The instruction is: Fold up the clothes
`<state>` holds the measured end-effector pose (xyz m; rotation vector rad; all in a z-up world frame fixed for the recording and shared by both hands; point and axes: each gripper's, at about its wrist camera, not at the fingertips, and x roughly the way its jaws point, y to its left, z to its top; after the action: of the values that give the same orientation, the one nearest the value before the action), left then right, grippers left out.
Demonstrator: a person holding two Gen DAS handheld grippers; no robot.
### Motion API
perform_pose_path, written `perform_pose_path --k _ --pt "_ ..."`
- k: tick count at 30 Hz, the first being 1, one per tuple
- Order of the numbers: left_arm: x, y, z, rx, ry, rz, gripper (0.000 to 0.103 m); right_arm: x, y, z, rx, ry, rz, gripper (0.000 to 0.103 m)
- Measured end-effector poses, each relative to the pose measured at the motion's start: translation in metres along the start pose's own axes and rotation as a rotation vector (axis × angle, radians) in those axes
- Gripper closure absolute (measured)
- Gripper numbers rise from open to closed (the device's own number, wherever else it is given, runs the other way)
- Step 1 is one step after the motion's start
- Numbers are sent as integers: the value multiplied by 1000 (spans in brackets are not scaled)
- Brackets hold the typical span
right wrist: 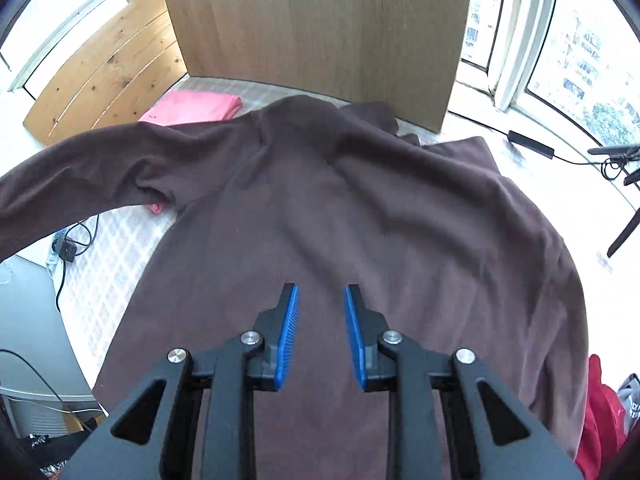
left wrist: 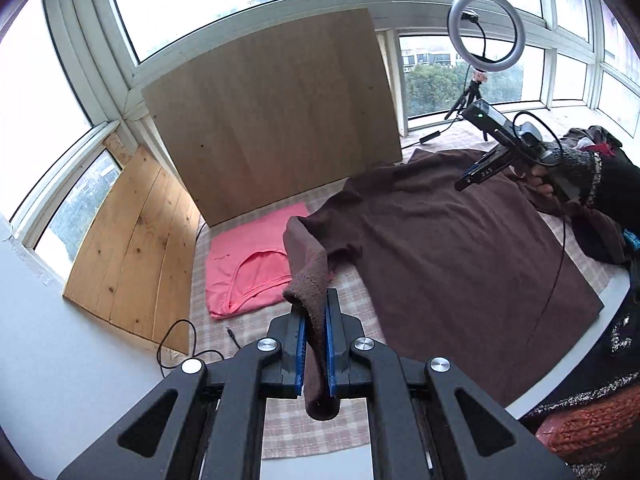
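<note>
A dark brown long-sleeved top [left wrist: 448, 248] lies spread flat on the checked cloth of the table. My left gripper [left wrist: 316, 300] is shut on the cuff of its left sleeve [left wrist: 310, 276], lifted off the table, with the cuff end hanging down between the blue pads. In the right wrist view the same top [right wrist: 340, 208] fills the middle, and its sleeve [right wrist: 100, 160] stretches off to the left. My right gripper [right wrist: 321, 296] hovers open over the lower back of the top, with nothing between its fingers. The left wrist view shows a hand holding that right gripper [left wrist: 486, 170] above the top's far side.
A folded pink garment [left wrist: 248, 264] lies on the checked cloth [left wrist: 248, 320] left of the top. A brown board [left wrist: 272, 112] leans upright behind the table. A ring light on a tripod [left wrist: 486, 36] stands at the back right. Cables [right wrist: 68, 240] and more clothes [right wrist: 600, 412] lie at the edges.
</note>
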<state>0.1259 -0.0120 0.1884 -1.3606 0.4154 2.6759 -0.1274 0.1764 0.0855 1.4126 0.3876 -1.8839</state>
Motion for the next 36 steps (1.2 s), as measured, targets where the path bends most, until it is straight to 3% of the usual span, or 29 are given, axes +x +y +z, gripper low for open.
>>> perform_pose_path --k 6,9,11,16,20,28,29,30,34,36 --pt "-3 -118 -38 76 76 -159 94 0 1 -38 -41 40 14 79" --pt "38 -166 -80 63 231 -222 90 5 11 -49 -77 61 24 79" --pt "52 -179 -105 53 295 -212 90 7 21 -53 -104 66 32 79" --pt "52 -133 -143 -196 330 -197 82 7 54 -46 -163 39 85 79" --pt "73 -106 -147 -398 320 -271 82 21 84 -46 -203 51 132 79" --pt "126 -120 -128 -413 335 -243 74 32 121 -40 -260 41 158 79" --pt "127 -119 -127 -422 329 -252 79 31 120 -36 -251 36 162 79" --pt "128 -119 -126 -430 322 -261 101 31 118 -32 -241 33 164 79" --pt "112 -114 -122 -430 285 -276 101 37 108 -11 -199 20 158 77" --pt "94 -105 -119 -435 248 -245 101 40 101 1 -178 9 147 77"
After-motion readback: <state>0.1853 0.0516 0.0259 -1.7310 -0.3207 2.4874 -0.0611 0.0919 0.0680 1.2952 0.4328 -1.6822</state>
